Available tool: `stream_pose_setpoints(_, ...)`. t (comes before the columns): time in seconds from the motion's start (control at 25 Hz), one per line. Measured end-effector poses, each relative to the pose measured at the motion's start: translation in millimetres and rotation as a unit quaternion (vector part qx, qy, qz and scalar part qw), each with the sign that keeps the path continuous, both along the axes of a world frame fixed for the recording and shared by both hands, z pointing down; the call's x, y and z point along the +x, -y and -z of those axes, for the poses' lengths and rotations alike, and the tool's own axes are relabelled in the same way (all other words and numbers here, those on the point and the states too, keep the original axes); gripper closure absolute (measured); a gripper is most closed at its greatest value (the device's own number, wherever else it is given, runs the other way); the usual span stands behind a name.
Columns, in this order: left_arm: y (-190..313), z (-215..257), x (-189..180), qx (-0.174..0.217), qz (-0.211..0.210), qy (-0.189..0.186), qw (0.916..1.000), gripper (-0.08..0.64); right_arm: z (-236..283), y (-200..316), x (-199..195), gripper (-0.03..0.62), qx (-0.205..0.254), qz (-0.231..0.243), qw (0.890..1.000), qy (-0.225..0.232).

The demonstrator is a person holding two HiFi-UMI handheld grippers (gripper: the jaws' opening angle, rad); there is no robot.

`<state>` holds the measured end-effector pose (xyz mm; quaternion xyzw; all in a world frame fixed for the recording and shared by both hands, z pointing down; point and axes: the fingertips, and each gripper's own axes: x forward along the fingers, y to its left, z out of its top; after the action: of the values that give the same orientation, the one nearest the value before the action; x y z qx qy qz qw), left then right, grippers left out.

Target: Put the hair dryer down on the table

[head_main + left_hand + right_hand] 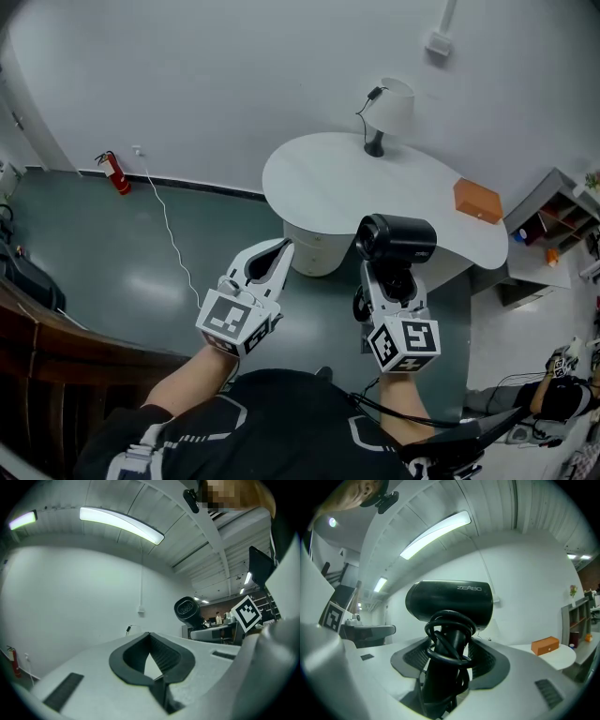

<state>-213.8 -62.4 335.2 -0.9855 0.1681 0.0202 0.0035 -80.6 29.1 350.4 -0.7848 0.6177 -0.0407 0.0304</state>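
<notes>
A black hair dryer (396,239) stands upright in my right gripper (392,281), which is shut on its handle; its cord is wound round the handle (450,639). In the right gripper view the barrel (450,601) fills the middle, above the pads. My left gripper (277,251) floats to the left of it, shut with nothing between its pads (161,656). From the left gripper view the hair dryer (188,611) shows off to the right. Both grippers hang over the floor just short of the near edge of the round white table (328,178).
On the table stand a white lamp (386,111) at the back and an orange box (477,200) at the right; the box (545,645) also shows in the right gripper view. A fire extinguisher (115,173) leans at the left wall. Shelves (553,225) stand at the right.
</notes>
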Motion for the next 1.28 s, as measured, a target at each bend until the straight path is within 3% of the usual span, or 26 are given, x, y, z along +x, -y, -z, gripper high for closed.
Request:
stream_pose_setpoints(0.52, -35, 8, 81, 0.014, 0.014, 0.014, 0.9997, 0.555, -2, -44, 84, 0.333, 0.002, -0.007, 1.0, -0.001)
stream_pose_setpoints(0.84, -67, 2, 135, 0.014, -0.006, 0.008, 0.9998, 0.555, -5, -76, 132, 0.333, 0.002, -0.014, 1.0, -0.003)
stream_pose_setpoints(1.28, -84, -8, 181, 0.015, -0.043, 0.035, 0.9984, 0.554, -14, -100, 175, 0.333, -0.001, -0.047, 0.999, 0.002)
